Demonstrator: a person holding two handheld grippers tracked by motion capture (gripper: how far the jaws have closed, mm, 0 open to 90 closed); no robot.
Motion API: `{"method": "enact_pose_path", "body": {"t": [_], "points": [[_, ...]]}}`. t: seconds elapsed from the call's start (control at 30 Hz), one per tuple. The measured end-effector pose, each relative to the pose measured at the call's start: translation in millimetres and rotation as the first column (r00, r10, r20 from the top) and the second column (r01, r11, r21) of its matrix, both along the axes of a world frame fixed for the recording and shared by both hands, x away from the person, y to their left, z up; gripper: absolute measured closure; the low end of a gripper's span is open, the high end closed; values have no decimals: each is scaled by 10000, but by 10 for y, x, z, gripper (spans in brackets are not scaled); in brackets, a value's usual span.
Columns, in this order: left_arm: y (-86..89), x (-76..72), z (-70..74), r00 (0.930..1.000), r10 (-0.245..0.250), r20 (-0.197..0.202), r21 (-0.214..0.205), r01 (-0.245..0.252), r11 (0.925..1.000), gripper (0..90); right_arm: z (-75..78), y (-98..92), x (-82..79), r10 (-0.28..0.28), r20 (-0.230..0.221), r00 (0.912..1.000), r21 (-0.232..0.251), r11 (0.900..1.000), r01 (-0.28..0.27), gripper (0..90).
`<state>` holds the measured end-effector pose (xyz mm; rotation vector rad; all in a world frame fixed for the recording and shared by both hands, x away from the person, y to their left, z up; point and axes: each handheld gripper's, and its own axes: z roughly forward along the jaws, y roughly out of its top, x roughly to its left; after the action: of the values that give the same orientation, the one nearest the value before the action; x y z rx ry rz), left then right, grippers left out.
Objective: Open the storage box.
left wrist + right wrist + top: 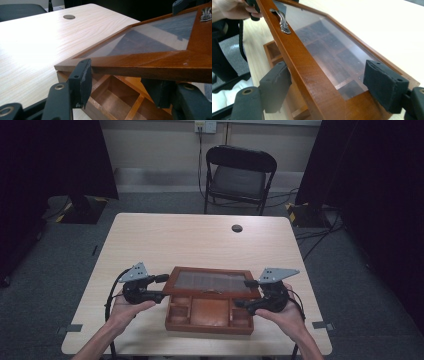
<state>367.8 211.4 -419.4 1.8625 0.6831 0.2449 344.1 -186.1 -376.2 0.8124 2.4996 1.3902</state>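
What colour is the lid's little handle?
Dark bronze, ornate metal handle on the lid's front rail; clearest in the right gripper view.

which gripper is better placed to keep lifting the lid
Neither clearly: both straddle the lid's front rail. The left gripper has a jaw above and a jaw below its corner; the right gripper likewise, so probably lift with both.
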Motion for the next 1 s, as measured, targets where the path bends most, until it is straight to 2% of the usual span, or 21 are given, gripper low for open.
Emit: {"method": "enact_pose_path", "body": {"t": [0.03, 0.1, 0.27, 0.33, 0.37, 0.4, 0.67, 0.9, 1.0], "points": [[5, 13, 14, 10000, -29, 44, 117, 28, 9999, 408, 6, -12, 7, -42, 39, 10000, 49, 10000, 42, 232], [-9, 24, 22, 10000, 27, 54, -54, -26, 10000, 401, 17, -30, 21, -103, 66, 9999, 115, 9999, 103, 234], [-19, 50, 13, 10000, 77, 57, -153, -76, 9999, 376, 35, -52, 58, -158, 112, 9998, 185, 9997, 156, 245], [-16, 65, 25, 9998, 103, 180, -69, -102, 9999, 375, 37, -45, 64, -190, 249, 9995, 258, 9995, 183, 261], [-26, 68, 33, 9999, 93, 51, -140, -93, 9999, 373, 40, -44, 67, -214, 270, 9994, 293, 9994, 206, 263], [-21, 82, 45, 9999, 43, 161, 34, -44, 10000, 372, 45, -45, 73, -233, 296, 9993, 325, 9992, 223, 266], [-58, 138, 83, 9993, 244, 284, 62, -246, 9997, 370, 104, -51, 121, -360, 428, 9984, 506, 9981, 338, 290], [-60, 217, 56, 9994, 296, 204, -125, -293, 9995, 374, 128, -30, 207, -314, 424, 9986, 499, 9983, 293, 290], [-82, 264, 62, 9995, 251, 177, -24, -250, 9997, 362, 146, -28, 241, -318, 440, 9985, 555, 9980, 293, 286]]}}
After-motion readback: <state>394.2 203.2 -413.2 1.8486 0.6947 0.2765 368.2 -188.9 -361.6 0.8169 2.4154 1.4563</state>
